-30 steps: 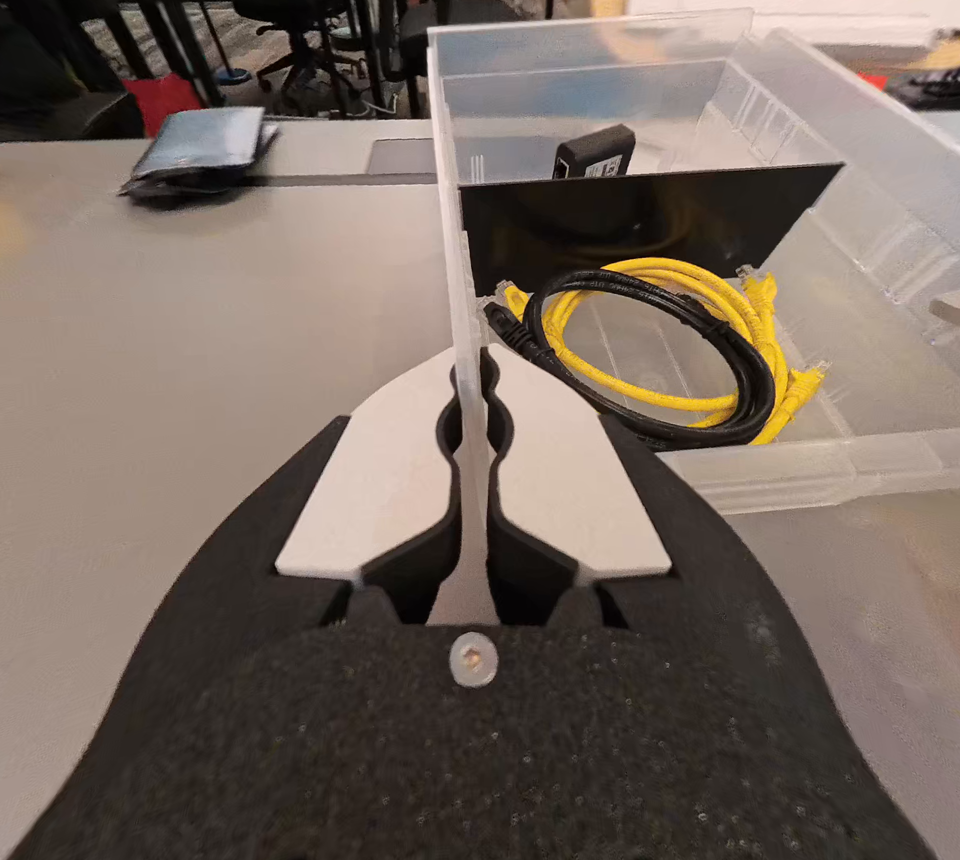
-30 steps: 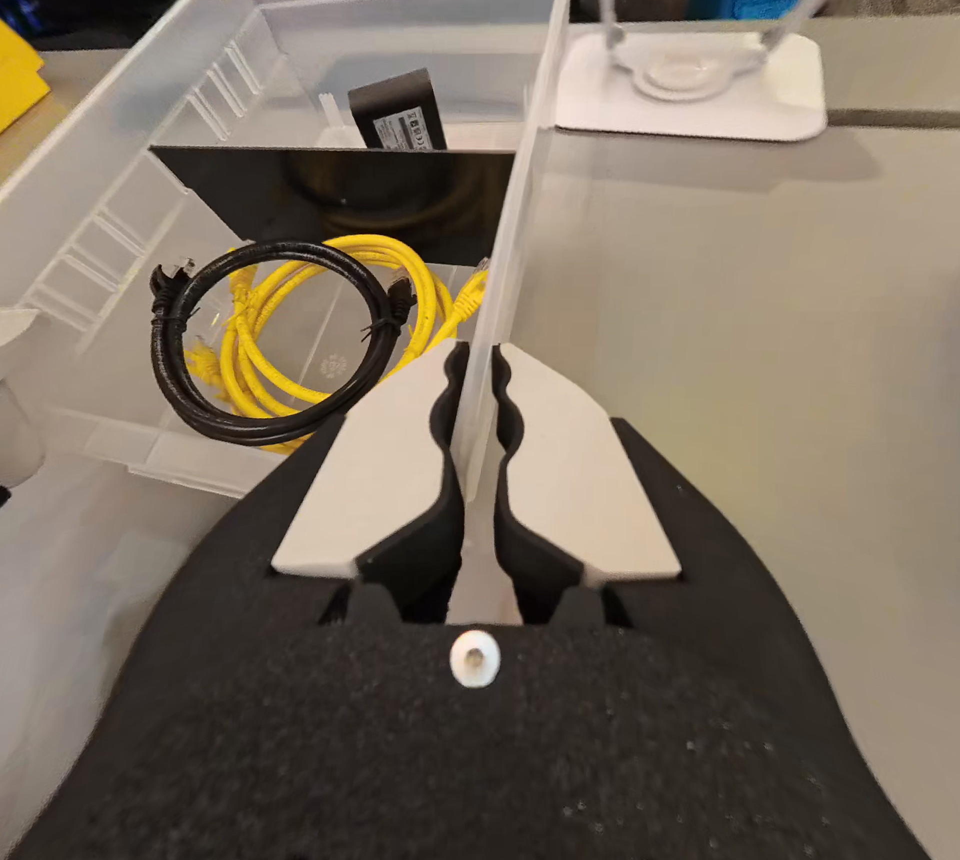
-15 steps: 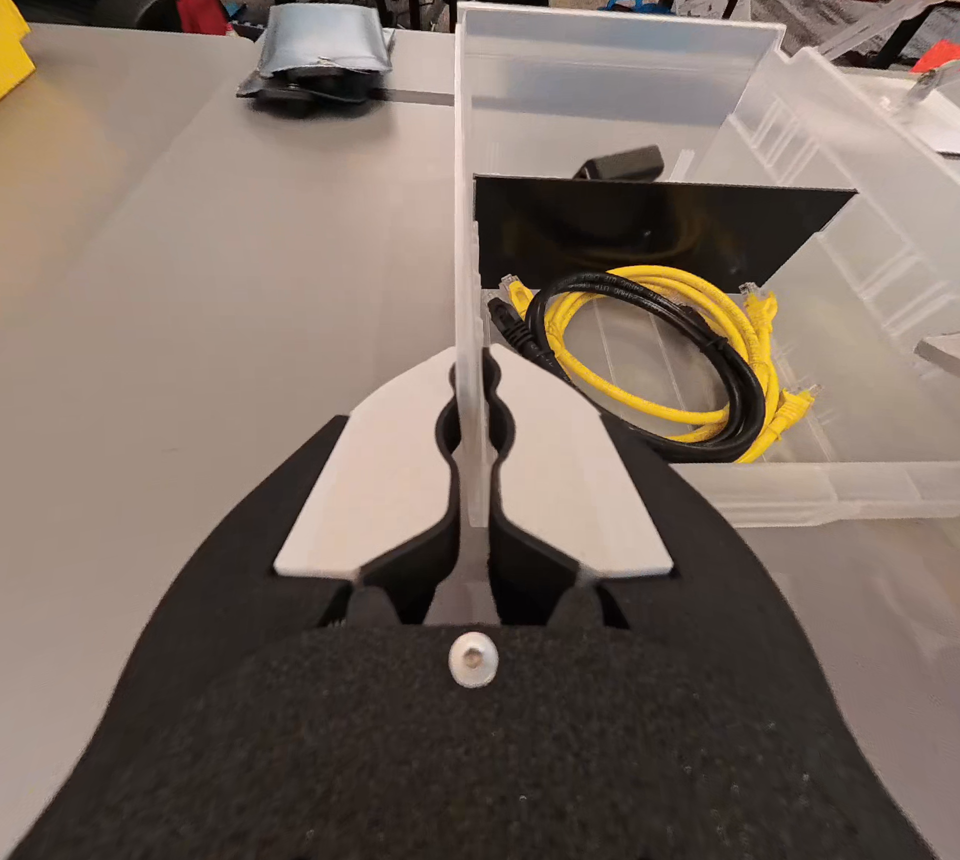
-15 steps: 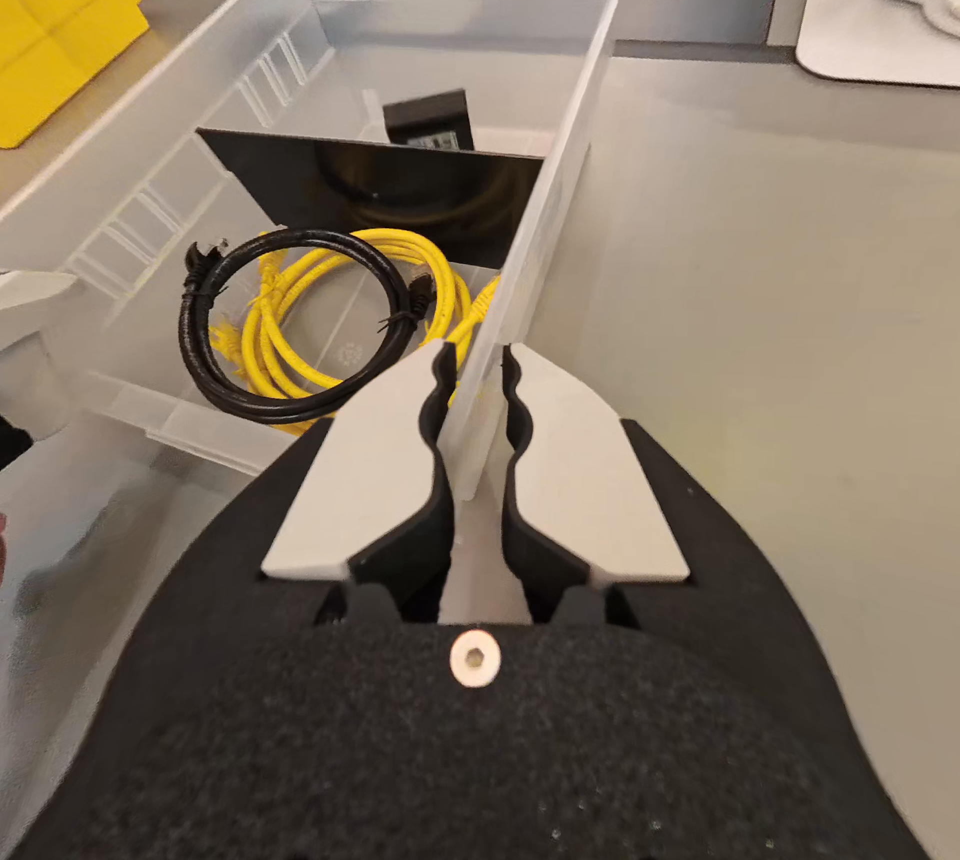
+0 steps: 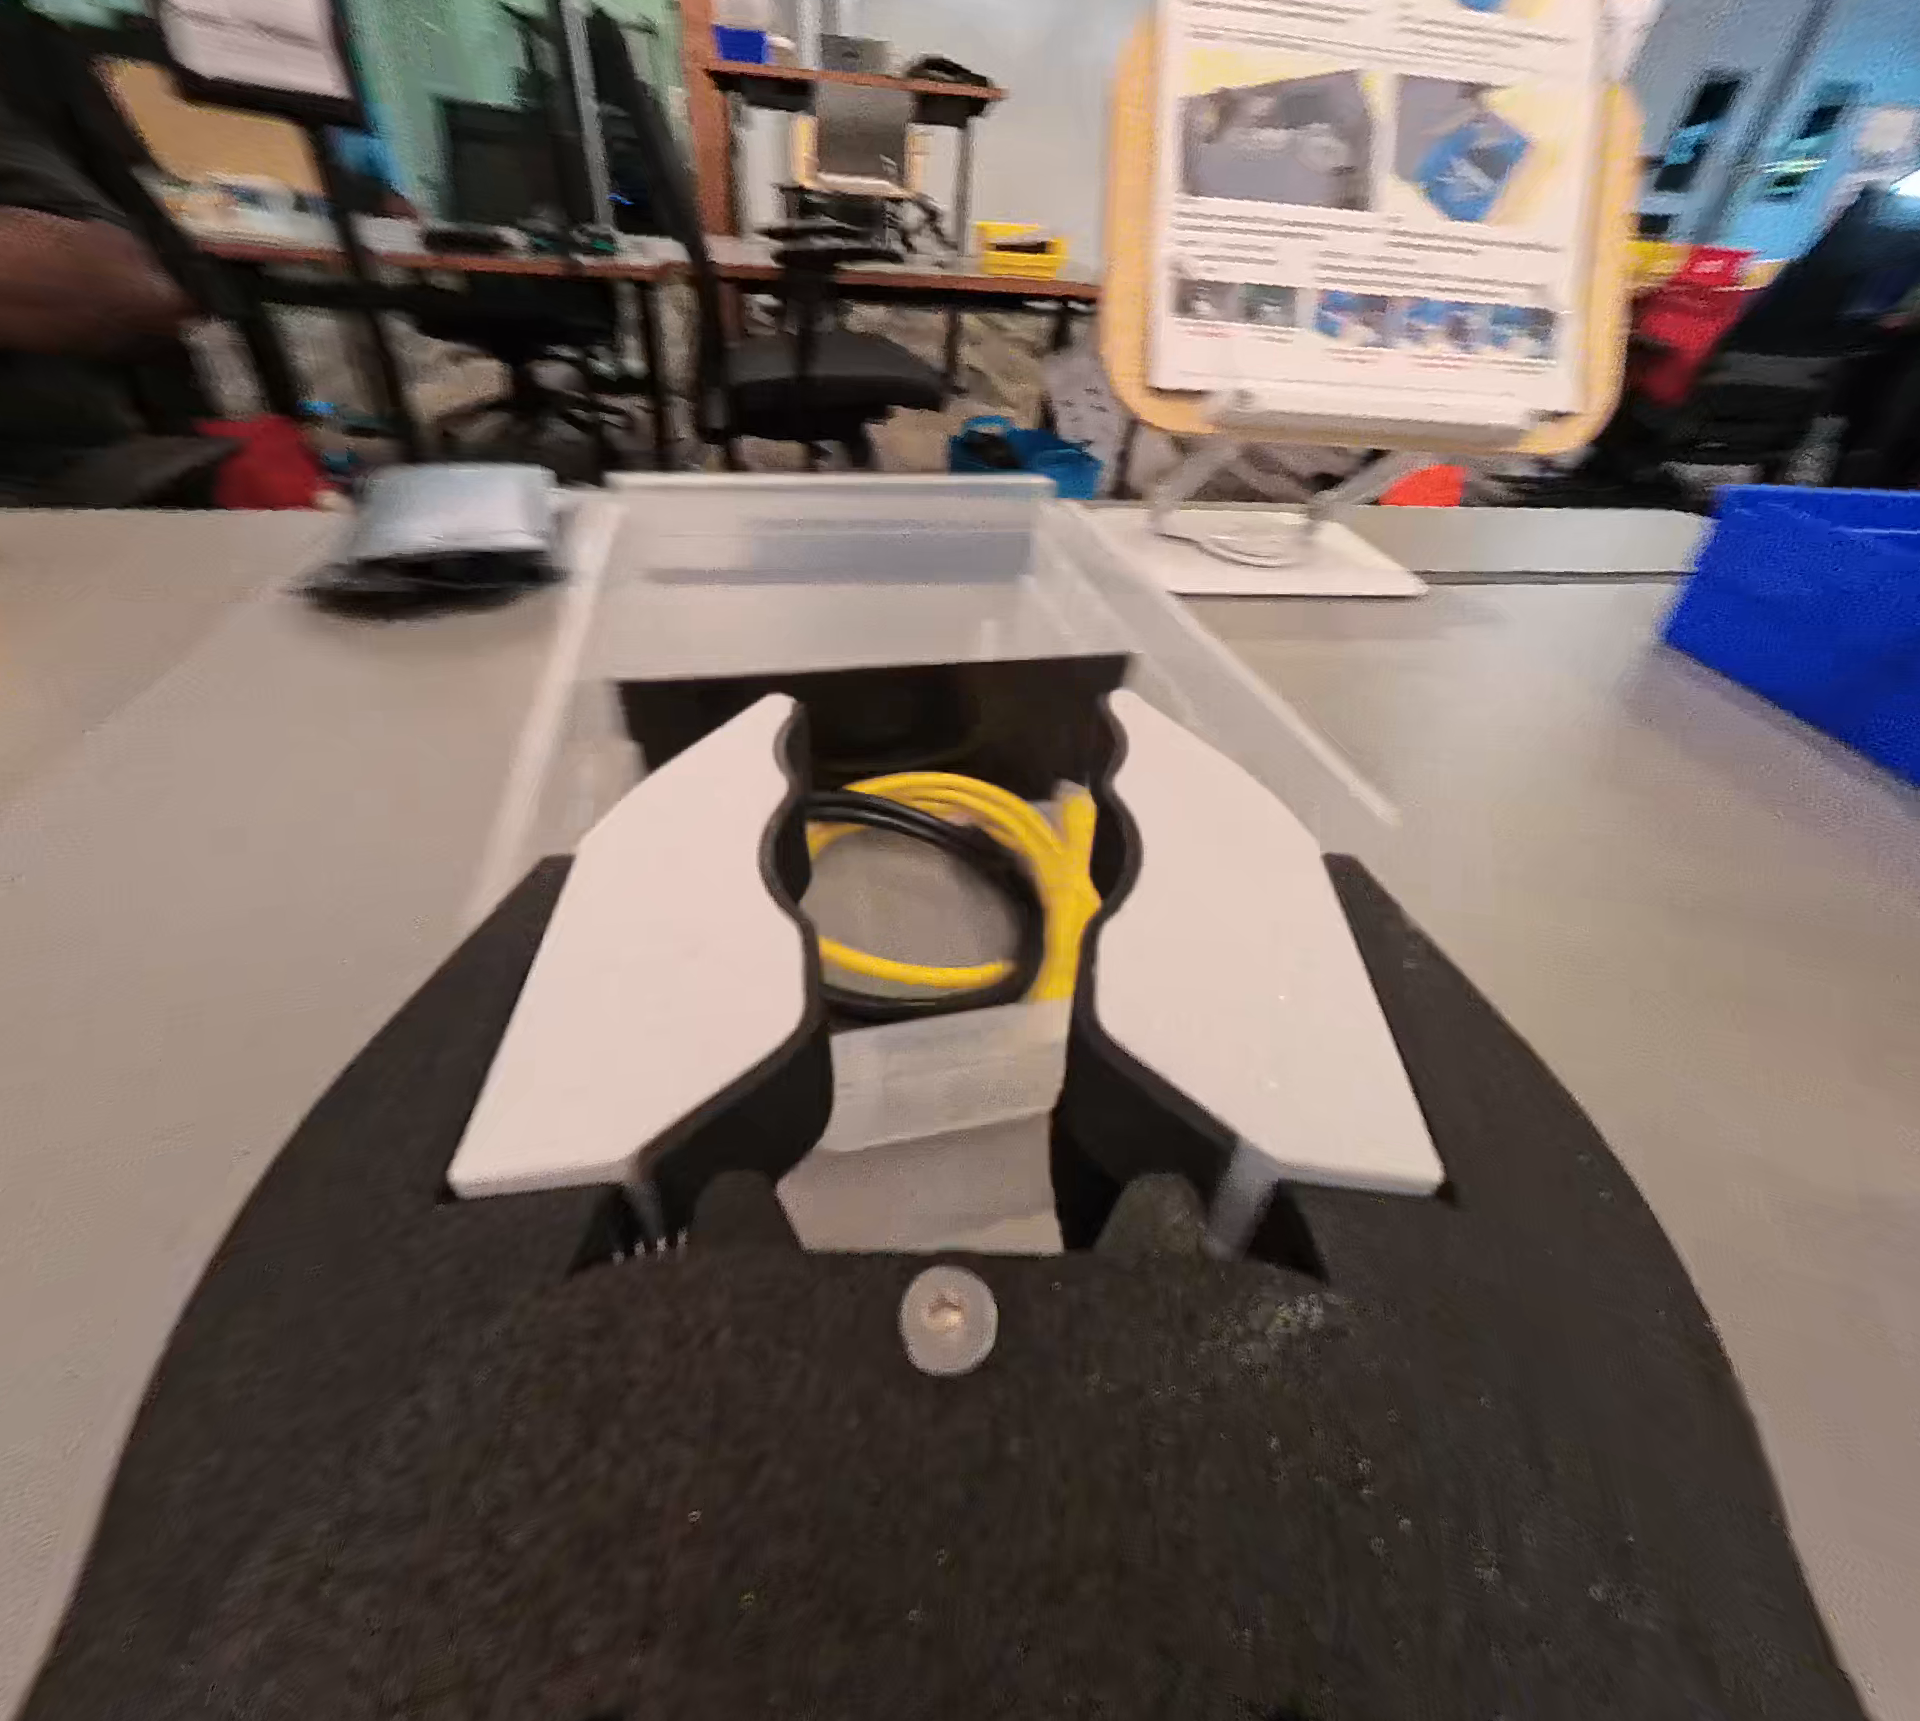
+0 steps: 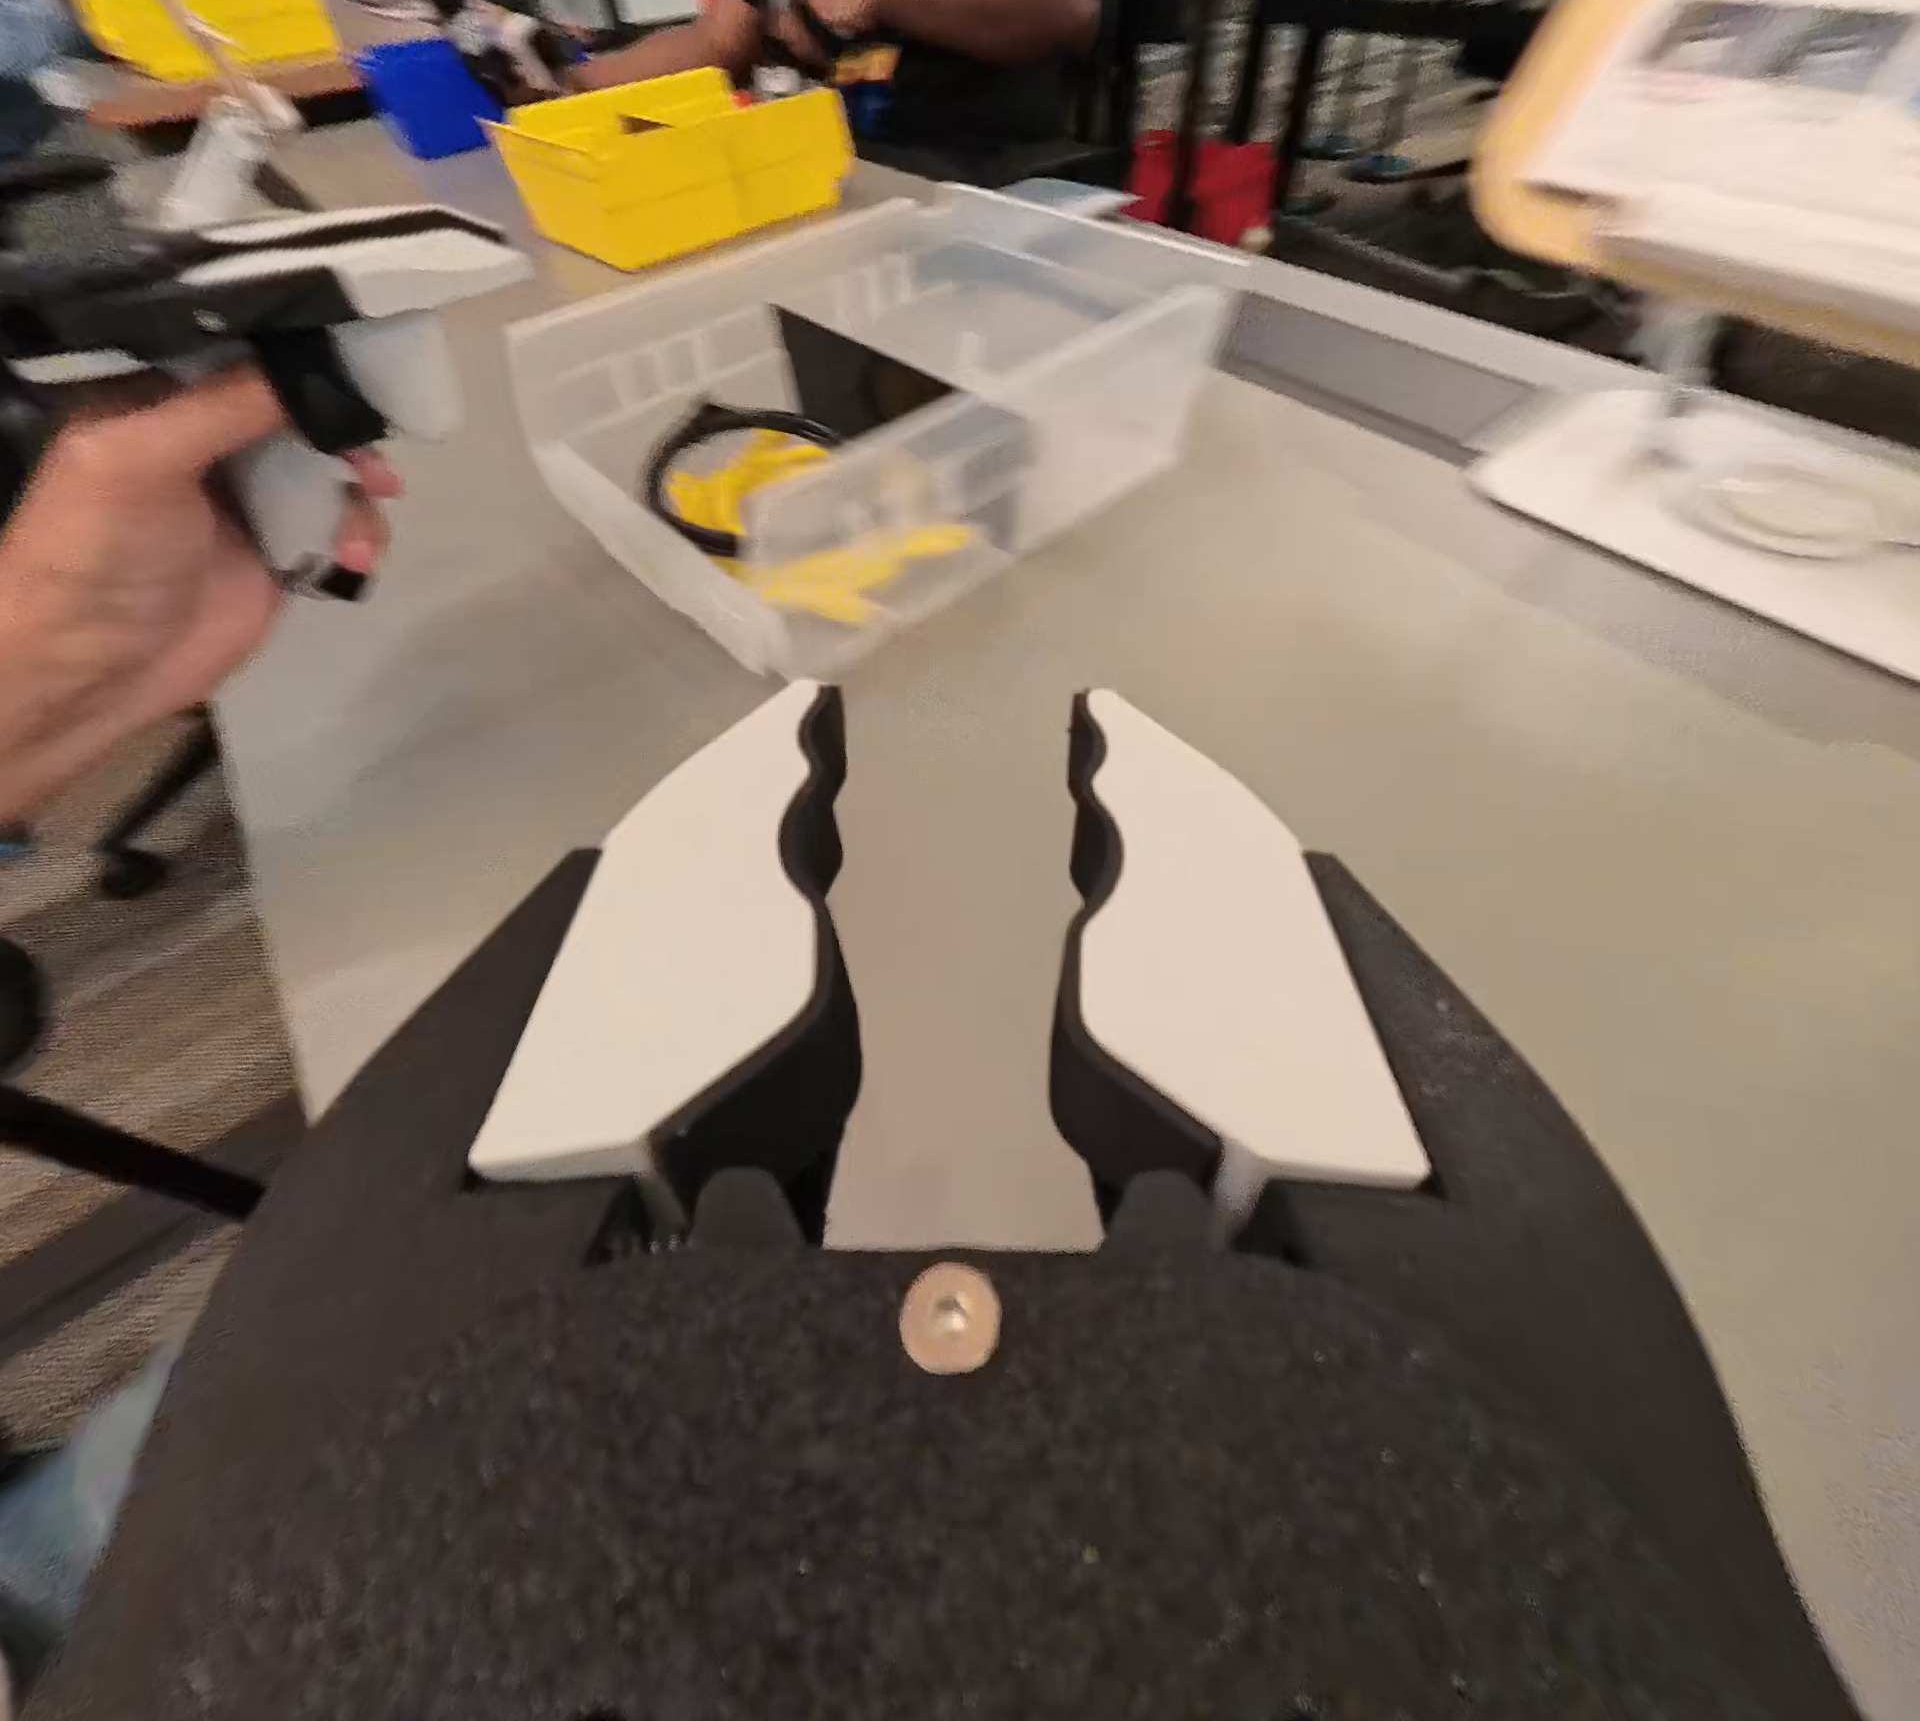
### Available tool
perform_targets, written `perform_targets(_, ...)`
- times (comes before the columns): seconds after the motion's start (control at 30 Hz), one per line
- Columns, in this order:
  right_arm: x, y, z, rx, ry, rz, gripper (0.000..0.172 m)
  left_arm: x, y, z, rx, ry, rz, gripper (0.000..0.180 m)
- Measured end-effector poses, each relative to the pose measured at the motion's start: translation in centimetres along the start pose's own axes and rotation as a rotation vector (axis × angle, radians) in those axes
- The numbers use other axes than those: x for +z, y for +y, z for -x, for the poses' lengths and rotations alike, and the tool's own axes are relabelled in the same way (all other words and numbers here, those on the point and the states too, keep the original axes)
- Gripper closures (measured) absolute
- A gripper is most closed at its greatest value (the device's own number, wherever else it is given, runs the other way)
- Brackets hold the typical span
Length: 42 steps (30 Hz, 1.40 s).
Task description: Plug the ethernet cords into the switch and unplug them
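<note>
Both tools are standing spread with nothing between their pads: the left tool (image 5: pixel 951 736) is facing into the clear plastic bin (image 5: pixel 821 622), framing the coiled yellow and black ethernet cords (image 5: pixel 935 892) lying inside; the right tool (image 6: pixel 951 705) is hanging over bare grey surface (image 6: pixel 1351 788), the bin just ahead to its left.

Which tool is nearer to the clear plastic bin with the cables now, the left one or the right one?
Left. The left tool is open at the bin's front wall, cables between its fingers. The right tool is open, just short of the bin's corner.
</note>
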State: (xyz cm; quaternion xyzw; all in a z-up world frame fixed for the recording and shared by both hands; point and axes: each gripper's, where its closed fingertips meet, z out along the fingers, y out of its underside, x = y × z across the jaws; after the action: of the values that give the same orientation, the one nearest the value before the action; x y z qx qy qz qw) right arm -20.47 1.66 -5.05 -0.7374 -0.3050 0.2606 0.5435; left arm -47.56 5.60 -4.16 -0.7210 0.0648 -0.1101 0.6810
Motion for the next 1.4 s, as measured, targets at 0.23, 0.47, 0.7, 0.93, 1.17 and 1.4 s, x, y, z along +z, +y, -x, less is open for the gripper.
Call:
perform_targets(0.23, -20.0, 5.3, -18.3, -0.069, 0.573, -0.008, 0.126, -0.9, 4.7, -7.3, -0.112, 0.177, 0.158, 0.118)
perform_targets(0.47, -28.3, 12.6, -25.6, 0.21, 0.742, 0.003, 0.119, -2.2, 5.9, -8.0, -0.045, 0.155, 0.214, 0.134)
perform_targets(0.7, -27.0, 12.9, -24.8, 0.256, 0.709, -0.007, 0.121, -2.3, 6.3, -7.8, -0.013, 0.146, 0.226, 0.13)
perform_targets(0.93, -26.1, 12.5, -23.7, 0.197, 0.692, 0.019, 0.123, -2.2, 6.1, -8.0, -0.039, 0.181, 0.232, 0.127)
perform_targets(1.17, -24.3, 7.9, -19.6, 0.055, 0.587, -0.032, 0.125, 1.5, 1.2, -7.5, 0.108, 0.294, 0.342, 0.116)
perform_targets(1.4, -20.6, 8.4, -17.3, -0.047, 0.49, 0.05, 0.125, 12.7, -0.8, -1.5, 0.201, 0.259, 0.778, 0.11)
